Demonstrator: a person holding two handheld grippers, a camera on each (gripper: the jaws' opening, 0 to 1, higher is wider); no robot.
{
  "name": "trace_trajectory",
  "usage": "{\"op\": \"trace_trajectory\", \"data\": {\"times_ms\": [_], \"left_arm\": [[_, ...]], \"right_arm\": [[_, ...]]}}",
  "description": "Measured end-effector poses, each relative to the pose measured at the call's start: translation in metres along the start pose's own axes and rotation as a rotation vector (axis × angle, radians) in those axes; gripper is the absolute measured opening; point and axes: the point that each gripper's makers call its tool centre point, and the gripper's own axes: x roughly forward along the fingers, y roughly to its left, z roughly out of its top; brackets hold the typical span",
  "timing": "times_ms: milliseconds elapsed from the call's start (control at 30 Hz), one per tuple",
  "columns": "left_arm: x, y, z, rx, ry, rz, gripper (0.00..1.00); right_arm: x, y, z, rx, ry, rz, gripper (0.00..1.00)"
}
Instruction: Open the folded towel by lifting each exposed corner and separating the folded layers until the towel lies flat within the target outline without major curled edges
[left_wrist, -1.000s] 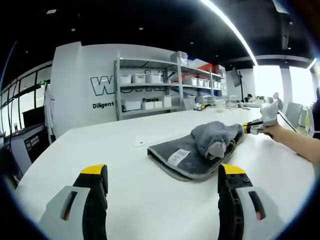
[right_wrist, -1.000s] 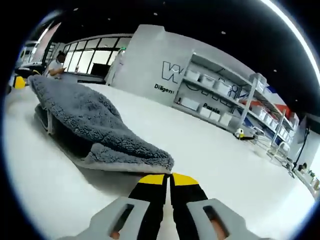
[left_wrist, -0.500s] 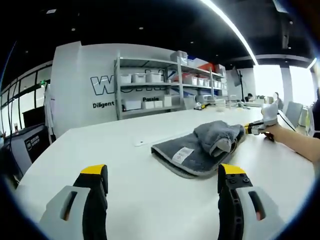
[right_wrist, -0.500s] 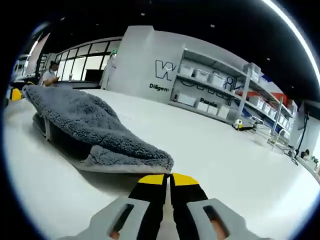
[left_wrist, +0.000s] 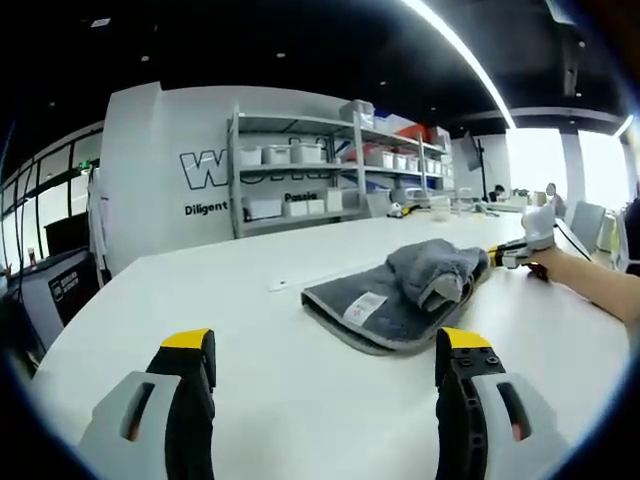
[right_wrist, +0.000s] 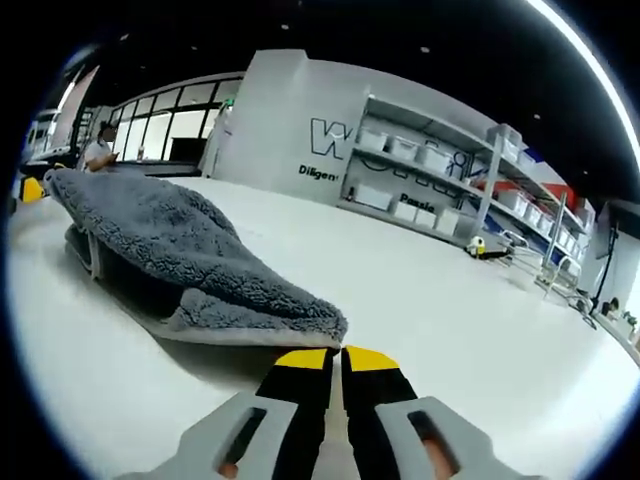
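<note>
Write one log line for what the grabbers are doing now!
left gripper: open, off towel | right gripper: shut at towel edge | towel: folded

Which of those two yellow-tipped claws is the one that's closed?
The right gripper: its jaws meet at the grey towel's edge. The left gripper stands wide open, away from the towel.

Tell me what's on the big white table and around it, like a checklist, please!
Surface: white table, mostly bare.
Job's things: grey towel, still folded and bunched, white label facing up; no outline seen.
Clutter: nothing seen.
Grippers: left gripper open, short of the towel; right gripper shut at the towel's edge, grip on the cloth cannot be told.
Cables: a thin one by the person's hand.
Surroundings: shelving rack with white bins, lettered wall, windows.
</note>
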Motion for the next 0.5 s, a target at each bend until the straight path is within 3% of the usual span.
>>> {"op": "trace_trajectory", "data": {"times_ms": [500], "left_arm": [[0.0002,-0.0007,0.0,0.0,0.003,-0.003,0.9]], "right_arm": [[0.0005,-0.0019,-0.0015,0.008,0.0,0.006,0.04]]}}
